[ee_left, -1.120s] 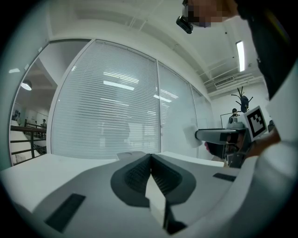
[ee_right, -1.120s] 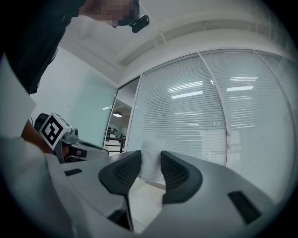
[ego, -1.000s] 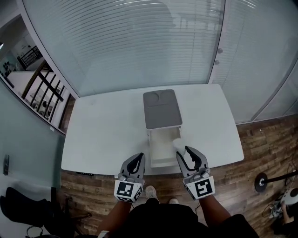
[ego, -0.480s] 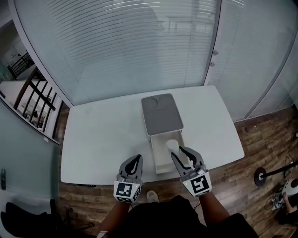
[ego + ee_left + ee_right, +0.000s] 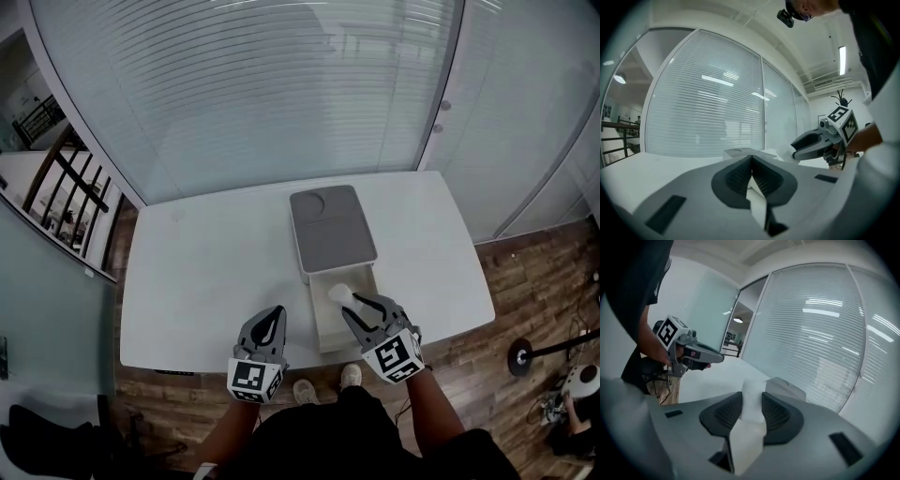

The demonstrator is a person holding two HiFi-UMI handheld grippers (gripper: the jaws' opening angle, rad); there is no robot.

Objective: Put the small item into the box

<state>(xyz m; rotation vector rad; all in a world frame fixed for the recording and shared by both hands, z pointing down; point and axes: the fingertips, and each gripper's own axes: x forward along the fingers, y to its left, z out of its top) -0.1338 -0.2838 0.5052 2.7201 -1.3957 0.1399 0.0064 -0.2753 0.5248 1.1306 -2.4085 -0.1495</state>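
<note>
The box (image 5: 333, 228) is white with a grey lid and stands mid-table, its white drawer (image 5: 328, 326) pulled out toward me. My right gripper (image 5: 356, 303) is shut on the small white item (image 5: 339, 294) and holds it over the open drawer. In the right gripper view the item (image 5: 752, 404) sits pinched between the ribbed pads, with the box (image 5: 785, 387) beyond it. My left gripper (image 5: 276, 314) hovers at the table's near edge, left of the drawer, jaws shut on nothing (image 5: 751, 161). The box (image 5: 740, 152) shows just past its jaws.
The white table (image 5: 206, 272) sits against a glass wall with blinds (image 5: 281, 84). Wooden floor (image 5: 525, 300) lies to the right and below the table's front edge. A stair railing (image 5: 66, 187) shows at far left.
My right gripper has carried the white item leftward, from the drawer's right edge to over its middle. The left gripper has stayed put by the table's near edge.
</note>
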